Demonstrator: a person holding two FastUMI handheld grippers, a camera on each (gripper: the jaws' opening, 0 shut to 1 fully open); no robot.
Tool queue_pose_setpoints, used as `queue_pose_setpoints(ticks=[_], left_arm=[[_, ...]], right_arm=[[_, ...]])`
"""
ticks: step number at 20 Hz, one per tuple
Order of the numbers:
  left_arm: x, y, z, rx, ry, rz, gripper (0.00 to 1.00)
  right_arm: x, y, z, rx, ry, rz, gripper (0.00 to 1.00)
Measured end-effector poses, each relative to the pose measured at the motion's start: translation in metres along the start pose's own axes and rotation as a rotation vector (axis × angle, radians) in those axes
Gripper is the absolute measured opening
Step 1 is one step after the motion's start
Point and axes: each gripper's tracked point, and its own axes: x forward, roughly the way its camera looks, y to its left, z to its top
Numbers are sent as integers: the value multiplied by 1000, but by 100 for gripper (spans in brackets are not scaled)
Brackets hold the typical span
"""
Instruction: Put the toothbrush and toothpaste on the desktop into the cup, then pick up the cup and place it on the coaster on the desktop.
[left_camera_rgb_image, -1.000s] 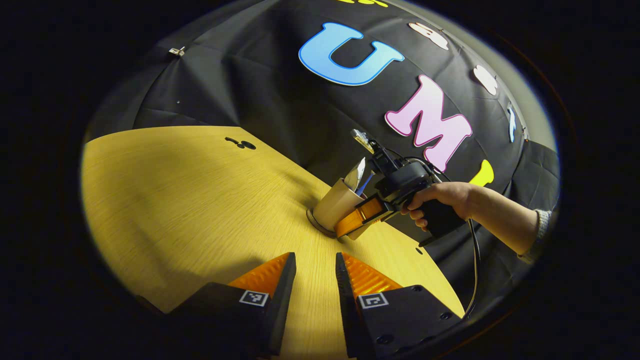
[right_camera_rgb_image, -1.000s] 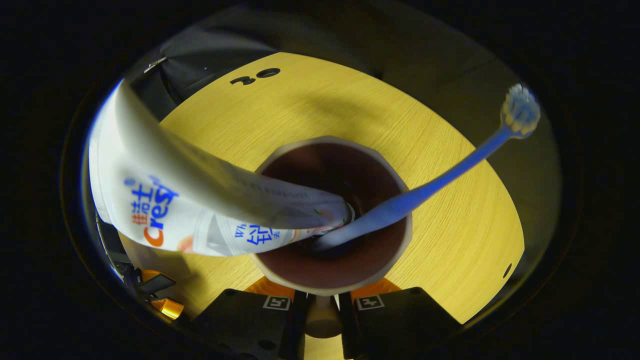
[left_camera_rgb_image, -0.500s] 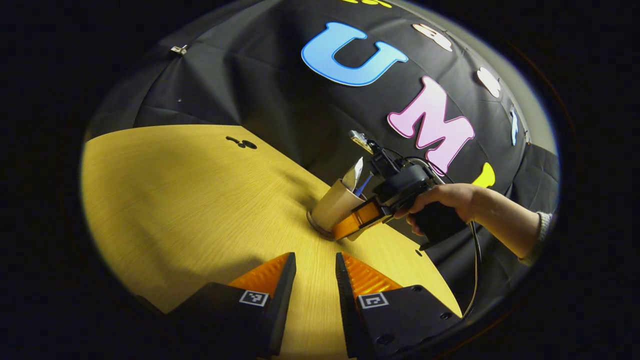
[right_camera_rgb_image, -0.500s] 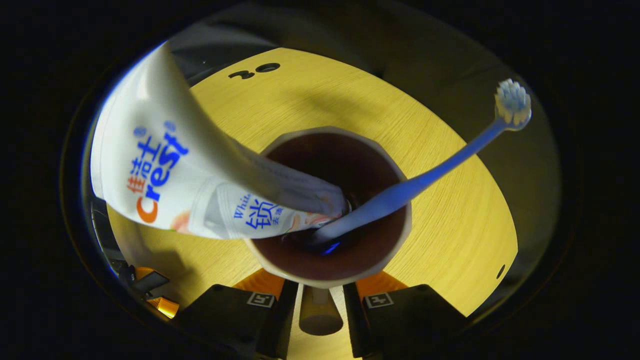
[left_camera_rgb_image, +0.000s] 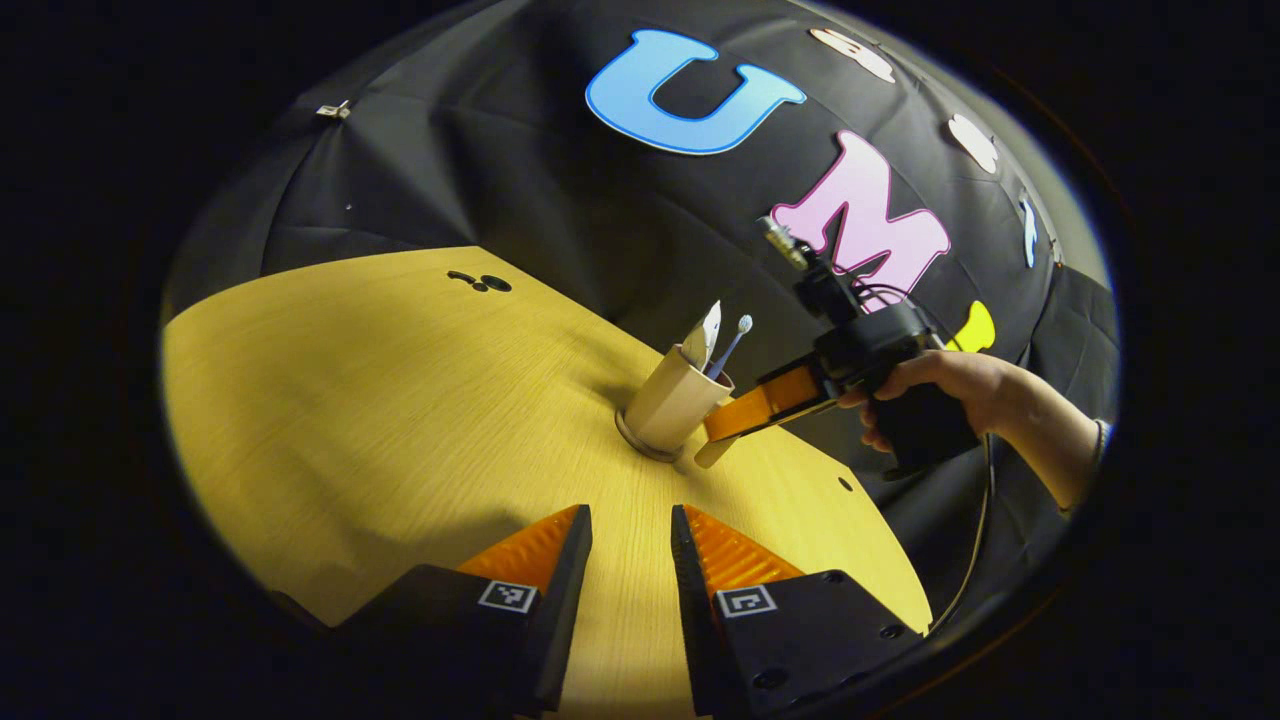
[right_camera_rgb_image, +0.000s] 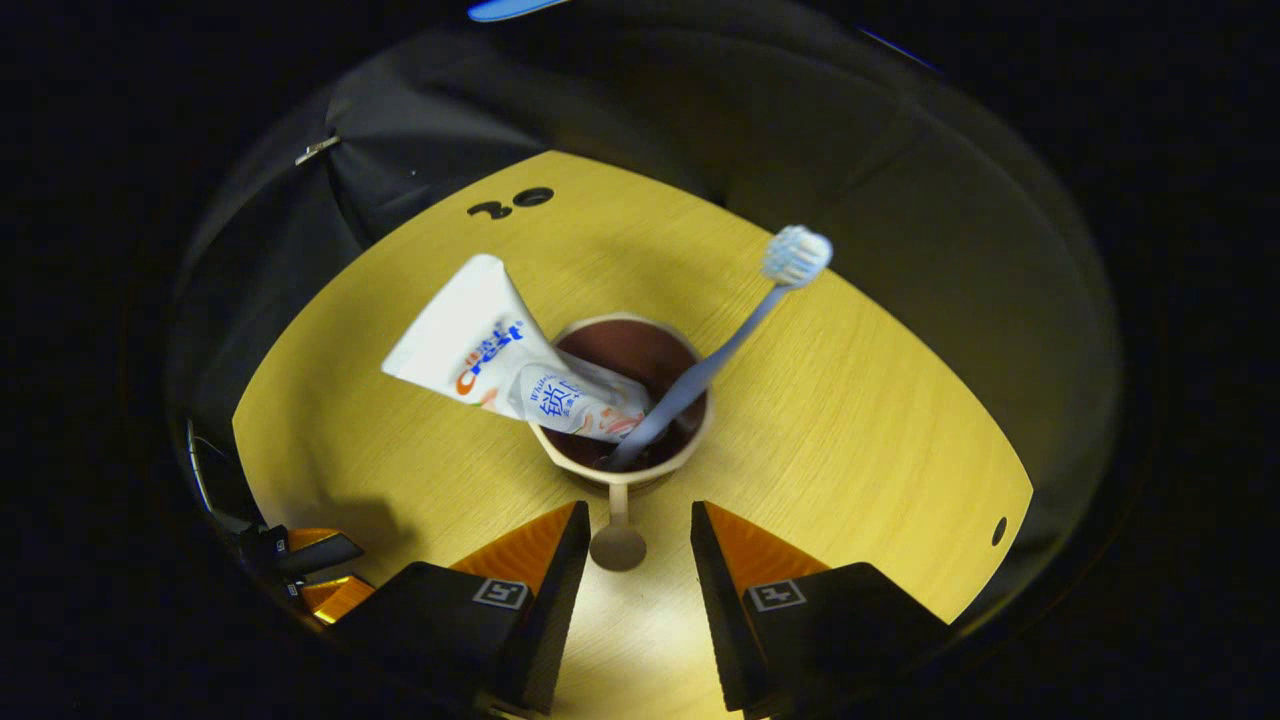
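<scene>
While a hand (left_camera_rgb_image: 945, 385) grips the handle of the right gripper (left_camera_rgb_image: 735, 430) from the right side of the left gripper view, that tool tilts down toward the desktop (left_camera_rgb_image: 380, 400) with its fingers spread apart and holding nothing, their tips just beside the cup (left_camera_rgb_image: 672, 405) and not touching it. A bare forearm runs off to the right behind the hand, and a cable hangs from the tool. One cup stands upright on one round coaster (left_camera_rgb_image: 640, 446), whose dark rim shows under the cup's base near the far right edge of the desktop. One tube of toothpaste (right_camera_rgb_image: 505, 365) and one toothbrush (right_camera_rgb_image: 720, 355) stand inside the cup; in the right gripper view the tube leans out to the left and the brush leans out to the right, bristles up. That view looks down into the cup's dark inside, and a small handle (right_camera_rgb_image: 618, 530) reaches from the cup's near side toward the camera, lying in the open gap between the two spread fingers without contact. The left gripper (left_camera_rgb_image: 630, 540) hovers low over the near part of the desktop, well apart from the cup, its two fingers parted by a narrow gap with nothing between them.
</scene>
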Motion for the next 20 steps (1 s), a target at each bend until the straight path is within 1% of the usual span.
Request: queue_pose_setpoints(ticks=[3,4,6,8,10,11,15,16,17,20], left_arm=[[-3,0,1,35,38,20,51],[-4,0,3,50,52,32,51],[-11,-5,8,82,77,50,51],[-20,-10,18,117,93,70,51],[-31,-21,32,134,100,73,51],[-37,-29,40,138,95,63,51],[-59,-70,74,194,68,16,51],[-64,-85,81,199,58,-5,51],[-70,-100,87,200,49,-29,51],[-87,-144,94,212,20,-90,51]], right_arm=[[-39,-6,8,56,-130,-22,64],[-52,-7,7,89,-167,-27,66],[-80,-2,2,148,-227,-16,67],[-109,2,-3,156,-293,-9,67],[-138,5,-12,159,-356,-22,67],[-152,10,-17,167,-385,-20,69],[-210,19,-31,204,-507,-27,69],[-223,19,-35,217,-532,-35,67],[-236,17,-42,227,-556,-41,69],[-263,7,-58,255,-601,-61,70]])
